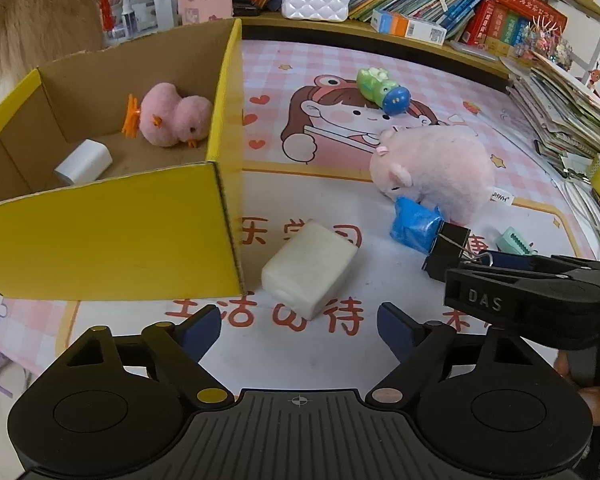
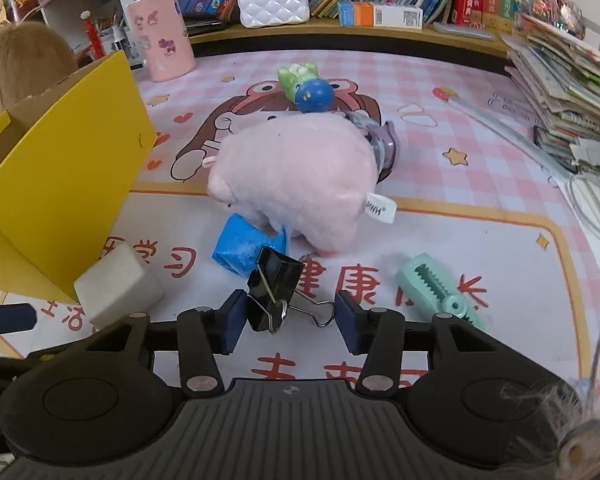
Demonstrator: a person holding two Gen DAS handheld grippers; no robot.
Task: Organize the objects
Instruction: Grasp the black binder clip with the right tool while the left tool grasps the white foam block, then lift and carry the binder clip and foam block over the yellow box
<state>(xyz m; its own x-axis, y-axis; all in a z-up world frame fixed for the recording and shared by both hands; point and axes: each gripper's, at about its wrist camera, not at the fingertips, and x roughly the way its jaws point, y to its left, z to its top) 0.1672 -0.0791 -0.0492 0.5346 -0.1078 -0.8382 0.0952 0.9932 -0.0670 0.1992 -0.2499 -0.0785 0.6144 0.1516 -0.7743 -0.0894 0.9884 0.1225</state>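
Right wrist view: the right gripper (image 2: 286,322), spread around the binder clip (image 2: 274,286), likely must pinch it next.

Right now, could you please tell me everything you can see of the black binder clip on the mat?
The black binder clip is a glossy folded-metal body with two silver wire handles, one splayed flat toward the right. It lies tilted on the printed mat, its far end at the blue wrapped packet, just in front of the pink plush pig. It sits between the open jaws of the right hand-held gripper; the left pad is at its side, the right pad apart.
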